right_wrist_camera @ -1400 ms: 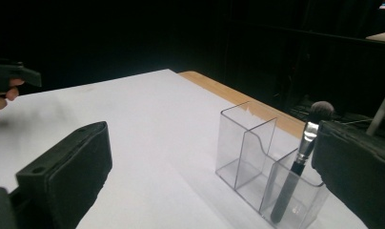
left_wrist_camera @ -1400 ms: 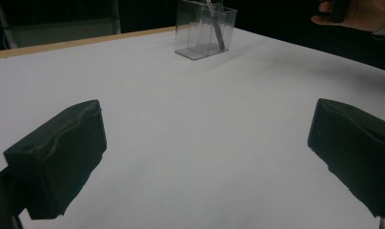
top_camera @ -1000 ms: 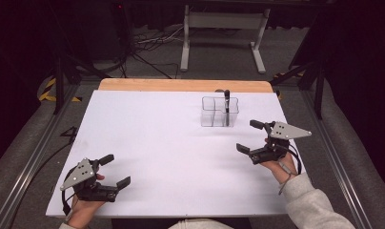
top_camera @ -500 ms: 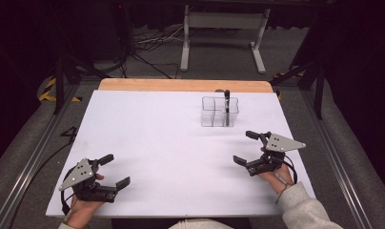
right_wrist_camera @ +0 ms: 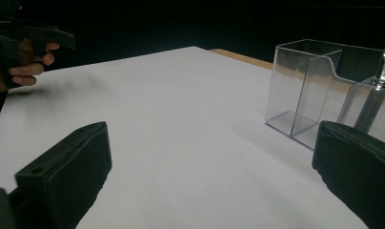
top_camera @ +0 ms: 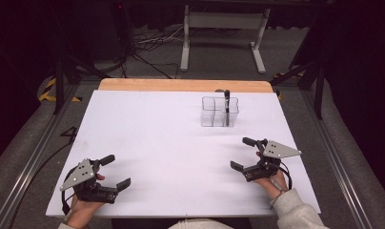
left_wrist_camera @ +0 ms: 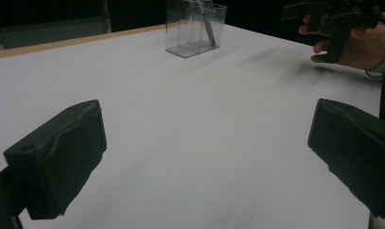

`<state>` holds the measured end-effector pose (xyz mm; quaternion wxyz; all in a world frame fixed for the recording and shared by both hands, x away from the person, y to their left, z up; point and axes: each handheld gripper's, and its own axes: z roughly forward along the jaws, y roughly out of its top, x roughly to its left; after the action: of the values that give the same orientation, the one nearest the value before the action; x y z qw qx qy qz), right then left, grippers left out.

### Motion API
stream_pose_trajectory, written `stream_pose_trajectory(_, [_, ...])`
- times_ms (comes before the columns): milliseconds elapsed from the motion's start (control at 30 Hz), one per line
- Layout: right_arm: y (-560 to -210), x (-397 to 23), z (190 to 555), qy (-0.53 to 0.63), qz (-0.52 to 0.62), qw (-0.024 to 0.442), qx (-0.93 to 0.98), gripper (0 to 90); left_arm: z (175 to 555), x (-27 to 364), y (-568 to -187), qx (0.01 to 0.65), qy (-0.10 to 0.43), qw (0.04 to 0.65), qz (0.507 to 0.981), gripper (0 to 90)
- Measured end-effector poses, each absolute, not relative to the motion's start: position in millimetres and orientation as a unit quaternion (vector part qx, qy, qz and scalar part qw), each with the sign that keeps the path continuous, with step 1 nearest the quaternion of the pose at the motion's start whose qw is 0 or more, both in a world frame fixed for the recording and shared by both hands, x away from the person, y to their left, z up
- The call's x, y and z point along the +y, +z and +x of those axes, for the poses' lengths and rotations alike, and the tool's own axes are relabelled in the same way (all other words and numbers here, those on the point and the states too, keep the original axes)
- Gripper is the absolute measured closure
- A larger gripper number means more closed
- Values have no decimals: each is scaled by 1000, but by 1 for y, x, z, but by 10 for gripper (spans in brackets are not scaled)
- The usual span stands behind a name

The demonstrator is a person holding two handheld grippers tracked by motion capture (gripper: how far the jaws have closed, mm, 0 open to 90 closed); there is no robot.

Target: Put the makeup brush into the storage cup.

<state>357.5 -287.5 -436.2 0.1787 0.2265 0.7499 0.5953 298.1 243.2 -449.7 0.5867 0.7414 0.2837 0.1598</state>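
Left tool point(top_camera: 115, 172) low over the near left corner of the tabletop point(top_camera: 171, 143), jaws spread wide, nothing between them. In the left gripper view the two black pads point(left_wrist_camera: 62, 162) stand far apart with bare white surface between. Hand point(top_camera: 81, 210) grips it from behind.

Right tool point(top_camera: 244, 153) near the right edge of the tabletop, jaws also spread, empty, just above the surface. Right hand point(top_camera: 269, 181) behind it, grey sleeve point(top_camera: 295, 214) at the bottom.

Clear box point(top_camera: 219, 111) sits ahead of the right tool and slightly to its left, well apart from it; far ahead and to the right of the left tool. It has two compartments; a dark pen point(top_camera: 227, 106) stands upright in the right-hand one as seen from above. In the right gripper view the box point(right_wrist_camera: 319, 90) is beyond the right-side jaw, not touching it, the pen point(right_wrist_camera: 376, 95) showing through its far compartment. In the left gripper view the box point(left_wrist_camera: 195, 26) is far ahead, the other tool point(left_wrist_camera: 333, 19) off to the right of it.

Tools well apart from each other, both pointing inward.
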Motion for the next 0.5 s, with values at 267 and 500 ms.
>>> stream_pose_trajectory(267, [-445,-283,356,596,232,177,748,4,299,243,-452,284,158,582,745,0])
stream_pose_trajectory(500, [-450,-280,356,586,242,182,752,7,301,242,-455,280,153,577,752,0])
